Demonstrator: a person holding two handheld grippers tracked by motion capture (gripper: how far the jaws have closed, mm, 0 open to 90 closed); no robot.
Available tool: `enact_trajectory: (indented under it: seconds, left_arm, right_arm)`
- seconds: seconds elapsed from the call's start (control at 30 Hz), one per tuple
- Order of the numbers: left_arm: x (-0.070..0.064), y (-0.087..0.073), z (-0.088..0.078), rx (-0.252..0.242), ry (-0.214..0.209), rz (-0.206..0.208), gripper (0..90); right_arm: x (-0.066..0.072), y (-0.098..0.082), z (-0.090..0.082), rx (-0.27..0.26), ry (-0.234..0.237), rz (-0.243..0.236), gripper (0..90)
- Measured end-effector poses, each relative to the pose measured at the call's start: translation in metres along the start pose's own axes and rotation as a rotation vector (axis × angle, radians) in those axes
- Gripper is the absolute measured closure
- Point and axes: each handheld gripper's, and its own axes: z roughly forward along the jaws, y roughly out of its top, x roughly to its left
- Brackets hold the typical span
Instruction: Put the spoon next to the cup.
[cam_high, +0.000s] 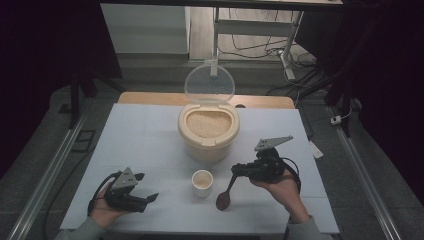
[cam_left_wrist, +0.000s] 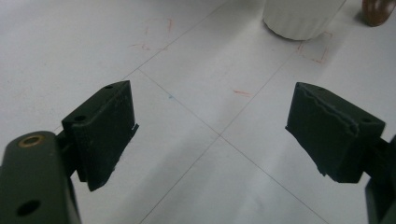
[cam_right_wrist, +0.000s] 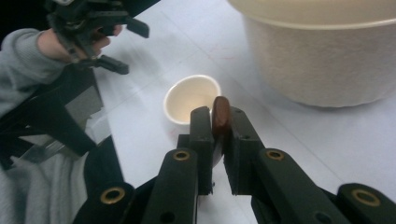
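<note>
The right hand-held gripper (cam_high: 239, 171), right of centre in the high view, has its jaws pinched on the handle of a dark brown wooden spoon (cam_high: 226, 195). The spoon hangs down and to the left, its bowl at the pale tabletop (cam_high: 150, 135) just right of a small cream ceramic cup (cam_high: 202, 182). In the right gripper view the spoon's handle end (cam_right_wrist: 221, 114) stands clamped between the two black jaws, with the cup (cam_right_wrist: 191, 98) just beyond.

Above the cup in the high view stands a large round beige container (cam_high: 208, 131) full of pale grain, its clear lid (cam_high: 209, 82) tipped up behind it. It is near the spoon, though nothing lies between the spoon's bowl and the cup.

The left hand-held gripper (cam_high: 145, 189), lower left, rests low over the tabletop with jaws spread wide and nothing between them; its own view shows bare white surface with faint red marks (cam_left_wrist: 322, 56) and the cup's base (cam_left_wrist: 299, 18) at the top edge.
</note>
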Motion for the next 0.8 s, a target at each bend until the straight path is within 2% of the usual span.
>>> enact_trajectory:
  seconds: [0.23, 0.6, 0.8]
  left_arm:
    - [0.0, 0.0, 0.001, 0.001, 0.001, -0.002, 15.3]
    - [0.001, 0.0, 0.001, 0.003, -0.001, -0.001, 15.3]
    - [0.0, 0.0, 0.001, 0.004, -0.002, 0.001, 15.3]
  right_arm:
    - [-0.017, -0.003, 0.013, -0.03, -0.079, 0.031, 76.5]
    - [-0.052, -0.011, 0.043, 0.031, -0.224, 0.081, 62.0]
    - [-0.064, -0.021, 0.056, 0.059, -0.295, 0.115, 55.4]
